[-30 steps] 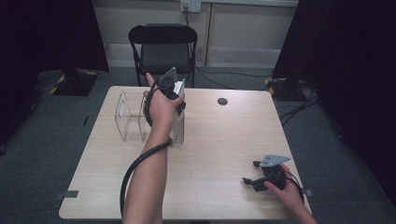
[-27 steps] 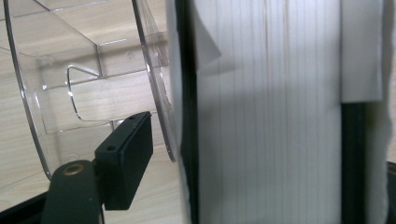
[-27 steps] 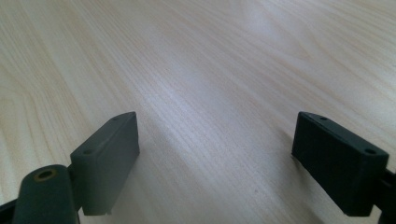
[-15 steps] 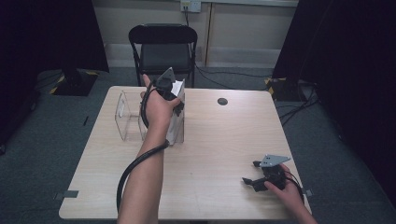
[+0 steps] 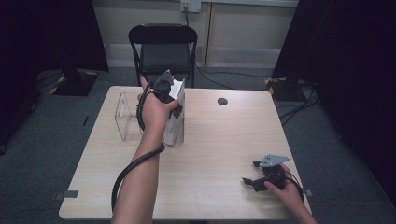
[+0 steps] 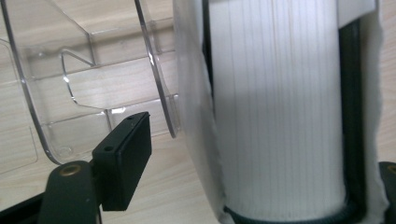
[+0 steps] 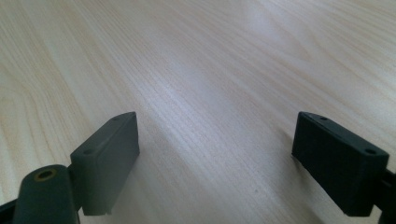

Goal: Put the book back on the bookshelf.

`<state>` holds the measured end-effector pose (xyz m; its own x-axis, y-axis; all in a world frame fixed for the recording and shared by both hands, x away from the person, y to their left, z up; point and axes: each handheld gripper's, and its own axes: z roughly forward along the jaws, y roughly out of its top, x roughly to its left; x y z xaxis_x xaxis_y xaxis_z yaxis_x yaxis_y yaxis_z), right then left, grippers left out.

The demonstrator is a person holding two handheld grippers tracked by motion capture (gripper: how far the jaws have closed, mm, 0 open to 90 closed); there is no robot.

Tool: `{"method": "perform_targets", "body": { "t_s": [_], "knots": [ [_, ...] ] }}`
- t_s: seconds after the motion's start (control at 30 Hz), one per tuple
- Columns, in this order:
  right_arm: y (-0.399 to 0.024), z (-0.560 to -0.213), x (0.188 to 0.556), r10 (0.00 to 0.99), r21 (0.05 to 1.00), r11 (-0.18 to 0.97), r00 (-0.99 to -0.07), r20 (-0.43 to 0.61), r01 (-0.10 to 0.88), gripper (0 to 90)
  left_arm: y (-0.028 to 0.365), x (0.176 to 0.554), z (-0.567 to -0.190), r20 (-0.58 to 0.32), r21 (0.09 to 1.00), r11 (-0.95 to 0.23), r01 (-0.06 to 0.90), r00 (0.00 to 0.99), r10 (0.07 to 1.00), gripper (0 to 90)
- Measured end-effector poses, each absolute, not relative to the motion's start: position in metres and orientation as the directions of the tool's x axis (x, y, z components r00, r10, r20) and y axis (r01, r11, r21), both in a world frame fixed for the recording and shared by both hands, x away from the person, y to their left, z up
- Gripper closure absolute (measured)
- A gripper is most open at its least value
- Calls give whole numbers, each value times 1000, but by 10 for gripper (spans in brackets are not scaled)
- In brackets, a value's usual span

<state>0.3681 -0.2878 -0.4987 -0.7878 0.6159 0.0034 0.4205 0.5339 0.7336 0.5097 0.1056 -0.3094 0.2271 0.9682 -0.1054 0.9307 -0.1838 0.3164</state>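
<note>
Jaws of the left gripper are straddling a white ribbed book, apparently clamping it upright so it slots into the clear rack just beside it. Farther off, the right gripper is resting on the table, jaws spread apart, holding nothing.

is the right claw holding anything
No, the right claw has its jaws wide apart over the bare wooden table, nothing between them.

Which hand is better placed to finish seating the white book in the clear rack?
Left. The left hand-held gripper has the white book between its jaws beside the clear rack; the right hand-held gripper rests open at the table's near corner.
</note>
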Motion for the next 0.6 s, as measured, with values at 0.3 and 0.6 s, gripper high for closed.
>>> {"method": "perform_targets", "body": {
  "t_s": [0.3, 0.6],
  "knots": [
    [-288, -499, 368, 616, 733, 534, -788, 3, 421, 142, 109, 507, -307, -114, 315, -197, 929, 243, 963, 234],
    [-288, -499, 368, 616, 734, 534, -788, 4, 421, 142, 108, 502, -308, -124, 311, -201, 929, 249, 960, 235]
  ]
}}
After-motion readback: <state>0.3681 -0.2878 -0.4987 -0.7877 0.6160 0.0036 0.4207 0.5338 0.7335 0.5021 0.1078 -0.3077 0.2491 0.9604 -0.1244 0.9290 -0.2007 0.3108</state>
